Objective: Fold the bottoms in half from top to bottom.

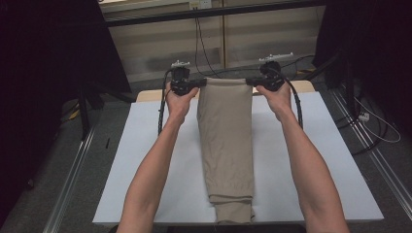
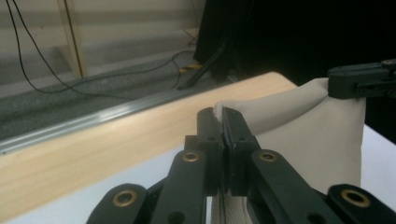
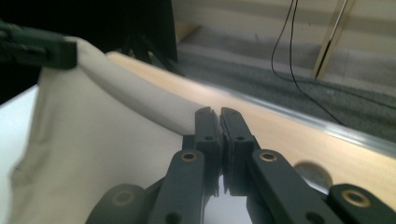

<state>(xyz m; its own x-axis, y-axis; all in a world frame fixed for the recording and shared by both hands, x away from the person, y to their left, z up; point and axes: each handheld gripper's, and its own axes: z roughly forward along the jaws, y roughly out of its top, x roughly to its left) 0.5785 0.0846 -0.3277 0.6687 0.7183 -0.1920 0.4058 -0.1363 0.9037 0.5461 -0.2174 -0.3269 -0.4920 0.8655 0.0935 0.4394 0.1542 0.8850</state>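
Beige folded trousers (image 1: 227,141) lie lengthwise down the middle of the white table top (image 1: 145,170), their near end hanging over the front edge. The far edge is lifted and stretched between both grippers. My left gripper (image 1: 198,83) is shut on the far left corner of the trousers (image 2: 261,114), cloth pinched between the jaws at the left gripper (image 2: 221,114). My right gripper (image 1: 249,81) is shut on the far right corner of the trousers (image 3: 116,121), with cloth caught between the tips of the right gripper (image 3: 219,114). Each gripper view shows the other gripper across the cloth.
A pale wooden strip (image 2: 93,149) borders the table's far edge, with a metal rail (image 2: 70,123) and grey floor beyond. Black cables (image 1: 201,43) run down a wall behind. Dark curtains (image 1: 43,48) flank both sides. A stand leg (image 1: 83,109) is at the left.
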